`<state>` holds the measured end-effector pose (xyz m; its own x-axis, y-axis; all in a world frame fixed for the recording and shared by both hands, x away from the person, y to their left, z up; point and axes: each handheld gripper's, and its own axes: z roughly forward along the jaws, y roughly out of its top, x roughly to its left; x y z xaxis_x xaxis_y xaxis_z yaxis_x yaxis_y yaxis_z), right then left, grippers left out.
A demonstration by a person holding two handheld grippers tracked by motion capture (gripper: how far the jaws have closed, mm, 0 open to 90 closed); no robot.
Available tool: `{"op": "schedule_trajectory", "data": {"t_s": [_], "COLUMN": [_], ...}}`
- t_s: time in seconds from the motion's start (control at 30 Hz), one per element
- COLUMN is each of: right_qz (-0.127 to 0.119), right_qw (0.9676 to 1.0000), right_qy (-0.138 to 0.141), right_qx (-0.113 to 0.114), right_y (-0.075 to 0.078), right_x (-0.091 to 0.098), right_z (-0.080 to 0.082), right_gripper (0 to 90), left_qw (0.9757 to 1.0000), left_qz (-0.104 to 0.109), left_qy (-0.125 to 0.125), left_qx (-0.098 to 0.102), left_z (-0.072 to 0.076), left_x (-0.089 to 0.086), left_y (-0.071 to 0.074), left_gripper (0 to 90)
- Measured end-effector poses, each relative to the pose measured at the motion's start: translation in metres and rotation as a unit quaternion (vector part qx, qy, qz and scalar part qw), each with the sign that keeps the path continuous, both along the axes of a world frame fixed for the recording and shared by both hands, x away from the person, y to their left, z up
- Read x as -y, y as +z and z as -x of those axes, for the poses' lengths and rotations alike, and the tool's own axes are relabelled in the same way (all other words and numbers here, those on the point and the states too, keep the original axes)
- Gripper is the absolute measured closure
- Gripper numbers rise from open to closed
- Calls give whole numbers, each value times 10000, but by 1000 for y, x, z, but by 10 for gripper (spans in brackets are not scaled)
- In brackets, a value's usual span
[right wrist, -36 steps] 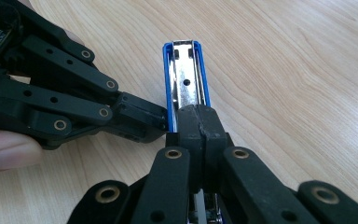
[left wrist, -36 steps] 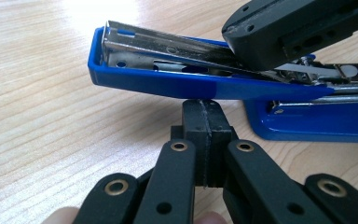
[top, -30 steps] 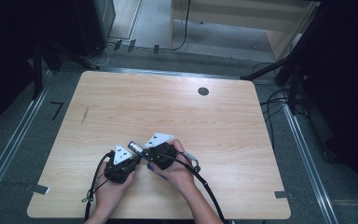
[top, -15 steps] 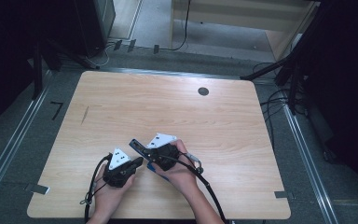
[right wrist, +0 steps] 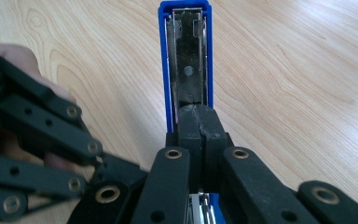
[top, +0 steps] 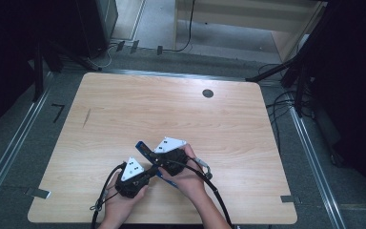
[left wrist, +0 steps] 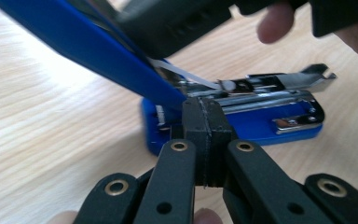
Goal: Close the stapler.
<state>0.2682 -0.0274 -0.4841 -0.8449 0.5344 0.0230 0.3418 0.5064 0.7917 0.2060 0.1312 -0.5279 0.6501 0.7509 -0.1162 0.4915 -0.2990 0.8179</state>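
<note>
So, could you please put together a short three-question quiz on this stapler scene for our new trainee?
1. True or false: the blue stapler is swung open, its top cover lifted away from the base.
2. What does the stapler's base rest on? A) a tray B) the wooden table C) a cloth
3. Fill in: the left gripper pins the base while the right gripper grips the top ____.

Key: 1 true; 2 B; 3 cover.
</note>
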Motion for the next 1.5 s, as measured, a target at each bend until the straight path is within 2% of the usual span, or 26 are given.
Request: {"op": "schedule_trajectory", "data": {"t_s": [0.2, 0.57, 0.77, 1.5], "right_qz": [-38, -89, -132, -230], "right_qw": [10000, 10000, 9999, 9997], "right_qy": [-7, -11, -31, -86], "right_qx": [13, 22, -6, 5], "right_y": [2, 4, 3, 5], "right_x": [5, 11, 12, 33], "right_z": [2, 5, 5, 16], "right_gripper": [900, 900, 900, 900], "left_qw": [9999, 9990, 9983, 9977], "left_qz": [-13, -288, -422, -486], "left_qy": [-157, -330, -406, -468], "left_qx": [-53, -34, 14, 53], "left_z": [1, -1, 0, 1], "left_x": [12, 26, 29, 29], "left_y": [-4, -5, -5, -5], "left_gripper": [900, 900, 900, 900]}}
